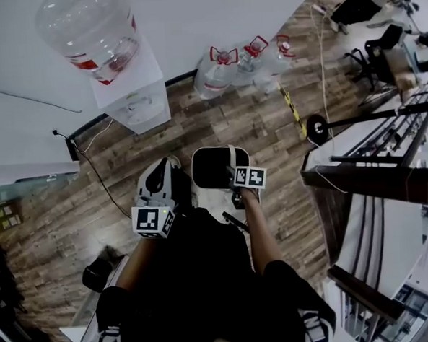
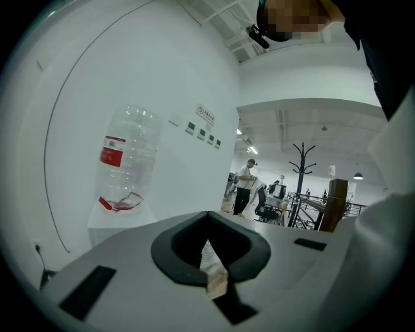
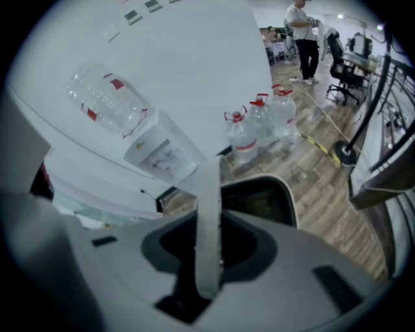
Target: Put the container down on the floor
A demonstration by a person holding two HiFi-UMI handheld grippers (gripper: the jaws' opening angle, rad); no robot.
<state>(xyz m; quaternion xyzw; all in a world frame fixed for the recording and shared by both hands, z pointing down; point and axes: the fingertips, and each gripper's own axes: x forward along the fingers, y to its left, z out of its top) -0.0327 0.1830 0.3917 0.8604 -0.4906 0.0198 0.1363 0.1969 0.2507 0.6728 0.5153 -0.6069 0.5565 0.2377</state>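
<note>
A white container (image 1: 212, 167) with a dark inside hangs above the wooden floor in front of the person's legs. Its pale strap handle (image 3: 209, 214) runs up through my right gripper (image 3: 209, 259), which is shut on it. The container's rim (image 3: 288, 194) shows just beyond. In the head view my right gripper (image 1: 237, 178) sits at the container's right edge. To the container's left, apart from it, my left gripper (image 1: 164, 180) points nearly level. In the left gripper view its jaws (image 2: 211, 262) appear as one narrow pale wedge in the notch, together.
A water dispenser with an upturned bottle (image 1: 97, 36) stands against the white wall ahead. Three water bottles (image 1: 243, 63) stand on the floor beside it. A cable (image 1: 98, 174) trails on the left. A dark railing (image 1: 373, 171) and a stand base (image 1: 316, 128) lie right.
</note>
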